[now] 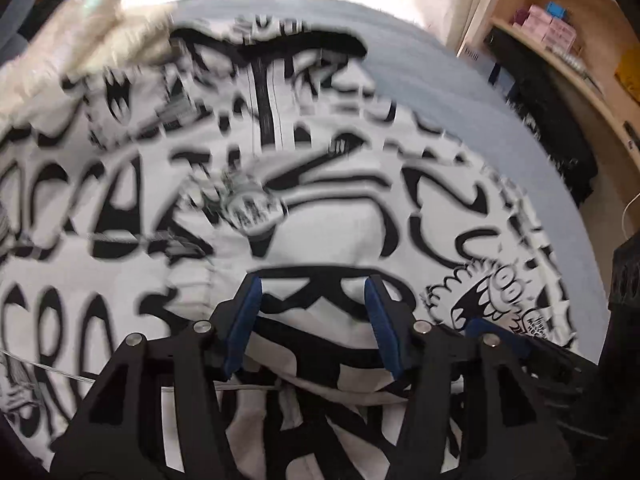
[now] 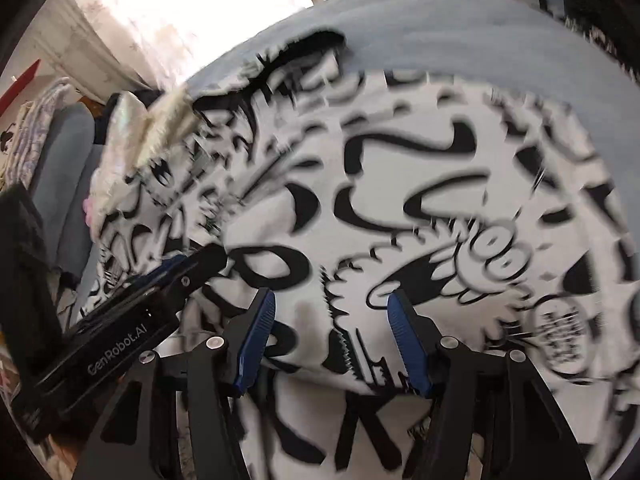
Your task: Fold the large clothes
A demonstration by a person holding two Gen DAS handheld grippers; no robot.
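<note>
A large white garment with a black graffiti print (image 1: 320, 184) lies spread over a blue-grey bed (image 1: 460, 92); it also fills the right wrist view (image 2: 400, 184). My left gripper (image 1: 314, 292) is open, jaws wide apart just above a fold of the garment near its front edge. My right gripper (image 2: 332, 312) is open too, low over the same cloth. The left gripper's body (image 2: 132, 320) shows at the left of the right wrist view, close beside the right one. Both views are motion-blurred.
A cream fluffy item (image 1: 92, 36) lies at the garment's far left corner. A wooden shelf unit (image 1: 568, 40) with boxes stands to the right of the bed, dark cloth (image 1: 560, 140) hanging by it. A bright window (image 2: 192, 12) is behind the bed.
</note>
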